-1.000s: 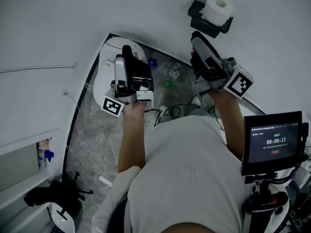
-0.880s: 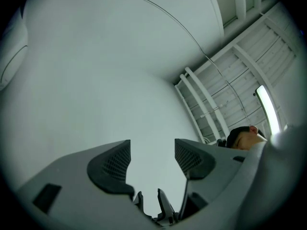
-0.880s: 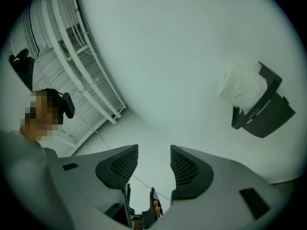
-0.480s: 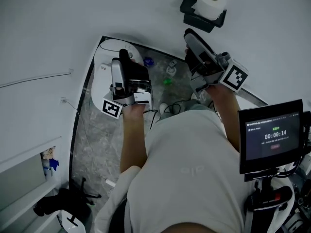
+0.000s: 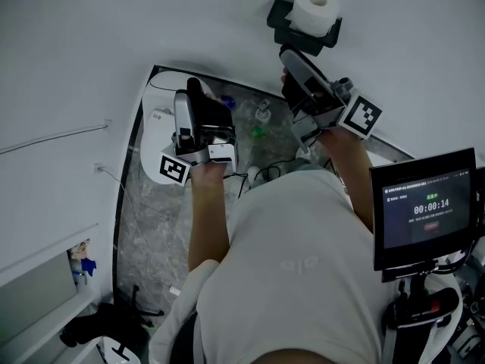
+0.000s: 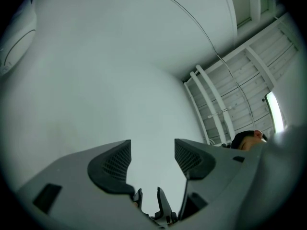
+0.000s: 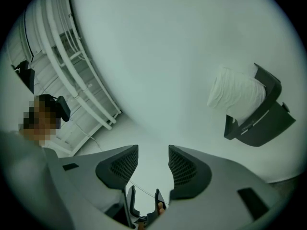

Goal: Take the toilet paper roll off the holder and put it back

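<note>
The white toilet paper roll (image 5: 314, 7) sits on a black holder (image 5: 282, 23) fixed to the white wall. In the right gripper view the roll (image 7: 237, 94) and the holder (image 7: 266, 121) appear up and to the right of the jaws. My right gripper (image 5: 289, 54) (image 7: 153, 163) is just below the holder, open, with nothing between its fingers. Further left, my left gripper (image 5: 195, 88) (image 6: 152, 158) is also open and empty, and it faces bare white wall.
A white toilet (image 5: 161, 123) stands below the left gripper on the grey marble floor (image 5: 151, 211), with small bottles (image 5: 262, 112) beside it. A monitor with a timer (image 5: 424, 207) is at the right. White wall rails (image 7: 72, 75) show in both gripper views.
The right gripper has edged up closer to the holder. The head view has shifted a little, and the left gripper has barely moved. Both grippers stay open.
</note>
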`<control>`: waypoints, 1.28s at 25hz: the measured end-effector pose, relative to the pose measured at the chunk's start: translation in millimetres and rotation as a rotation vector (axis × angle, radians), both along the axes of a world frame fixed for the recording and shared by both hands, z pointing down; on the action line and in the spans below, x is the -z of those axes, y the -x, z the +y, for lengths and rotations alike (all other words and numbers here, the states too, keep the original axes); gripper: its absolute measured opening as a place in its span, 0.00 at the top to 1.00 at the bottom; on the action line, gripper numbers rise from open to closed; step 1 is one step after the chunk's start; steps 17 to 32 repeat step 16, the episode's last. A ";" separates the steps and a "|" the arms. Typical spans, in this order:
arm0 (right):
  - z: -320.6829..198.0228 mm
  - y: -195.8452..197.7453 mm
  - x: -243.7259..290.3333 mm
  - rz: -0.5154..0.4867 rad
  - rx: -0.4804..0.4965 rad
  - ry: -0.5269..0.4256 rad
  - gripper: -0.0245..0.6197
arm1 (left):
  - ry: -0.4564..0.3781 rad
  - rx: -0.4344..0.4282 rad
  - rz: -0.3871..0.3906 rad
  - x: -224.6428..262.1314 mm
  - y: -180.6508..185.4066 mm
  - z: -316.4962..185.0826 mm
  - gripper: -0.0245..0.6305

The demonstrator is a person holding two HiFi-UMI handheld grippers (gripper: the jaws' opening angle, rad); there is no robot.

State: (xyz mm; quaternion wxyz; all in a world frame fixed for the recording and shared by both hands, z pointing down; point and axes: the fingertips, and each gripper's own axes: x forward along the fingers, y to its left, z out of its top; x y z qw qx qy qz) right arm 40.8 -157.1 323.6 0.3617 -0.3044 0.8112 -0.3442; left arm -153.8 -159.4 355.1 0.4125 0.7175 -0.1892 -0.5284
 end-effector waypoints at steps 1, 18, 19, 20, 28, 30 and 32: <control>-0.2 -0.2 -0.1 0.004 -0.001 0.000 0.65 | 0.005 -0.004 0.003 -0.9 -1.0 -0.5 0.52; -0.3 -5.0 -2.4 0.019 -0.027 0.010 0.65 | 0.039 -0.024 0.012 -8.1 -4.2 -2.5 0.55; -0.3 -5.0 -2.4 0.019 -0.027 0.010 0.65 | 0.039 -0.024 0.012 -8.1 -4.2 -2.5 0.55; -0.3 -5.0 -2.4 0.019 -0.027 0.010 0.65 | 0.039 -0.024 0.012 -8.1 -4.2 -2.5 0.55; -0.3 -5.0 -2.4 0.019 -0.027 0.010 0.65 | 0.039 -0.024 0.012 -8.1 -4.2 -2.5 0.55; -0.3 -5.0 -2.4 0.019 -0.027 0.010 0.65 | 0.039 -0.024 0.012 -8.1 -4.2 -2.5 0.55; -0.3 -5.0 -2.4 0.019 -0.027 0.010 0.65 | 0.039 -0.024 0.012 -8.1 -4.2 -2.5 0.55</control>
